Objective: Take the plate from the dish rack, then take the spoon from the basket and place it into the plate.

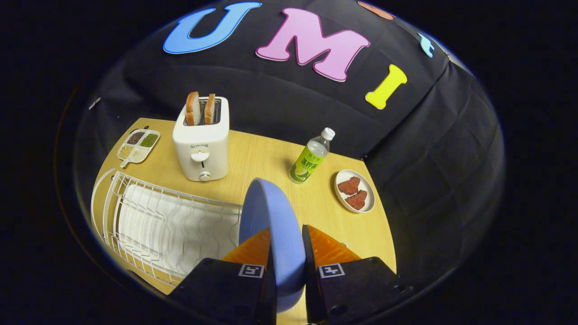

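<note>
Clamped between the two fingers of the gripper (287, 246) is the round blue plate (271, 216), held on edge so it stands nearly upright, with one finger pressing on each face near the rim. It's up in the air above the light wooden tabletop (262, 158), just beside the end of the white wire dish rack (153, 216), whose slots look vacant, so I'd say the first part of the job is basically done and the step now is getting the plate down somewhere sensible. My take: tip it flat before letting go, because releasing it on edge would probably let it roll or clatter. Bare wood ahead of the fingers, between the rack and the small white oval dish with two reddish pieces (355, 190), looks like the best landing spot. Watch the clear bottle with the green label (310, 158) beyond the plate, it's tall and narrow and would likely topple from a nudge. Further back, the white toaster with two bread slices (202, 140) and the divided white tray of grains (138, 145) sit well apart from all this. Can't spot the basket or spoon from this angle, so leave room to swing round and find them afterwards.
</note>
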